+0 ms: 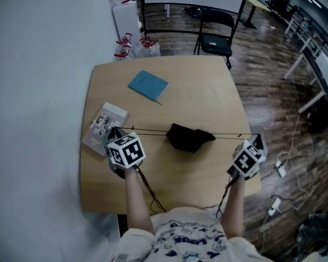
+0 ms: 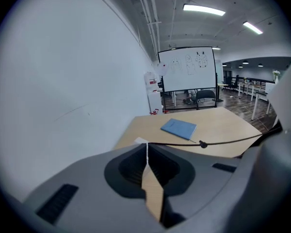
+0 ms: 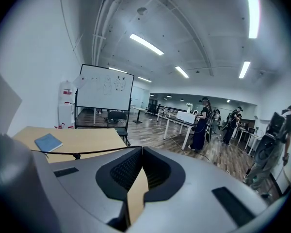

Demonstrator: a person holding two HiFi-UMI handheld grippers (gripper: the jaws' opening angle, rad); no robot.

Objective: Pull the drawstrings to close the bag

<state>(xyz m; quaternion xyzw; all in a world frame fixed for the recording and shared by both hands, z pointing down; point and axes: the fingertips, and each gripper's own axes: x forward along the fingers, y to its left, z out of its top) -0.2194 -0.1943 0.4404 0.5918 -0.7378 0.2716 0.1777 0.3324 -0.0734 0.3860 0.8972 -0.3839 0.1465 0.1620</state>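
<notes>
A small black drawstring bag (image 1: 189,137) lies bunched at the middle of the wooden table (image 1: 197,91). One thin dark drawstring (image 1: 147,130) runs taut from it to the left, another (image 1: 229,135) to the right. My left gripper (image 1: 118,132) is shut on the left cord's end, where the cord (image 2: 218,141) with its knot leaves the closed jaw tips (image 2: 146,142). My right gripper (image 1: 255,139) stands past the table's right edge, shut on the right cord (image 3: 92,153) at the jaw tips (image 3: 141,148).
A blue notebook (image 1: 148,85) lies on the far part of the table, and a printed packet (image 1: 104,125) sits at the left edge beside my left gripper. A black chair (image 1: 216,34) and a whiteboard (image 2: 186,68) stand beyond the table. Several people (image 3: 203,123) stand farther off.
</notes>
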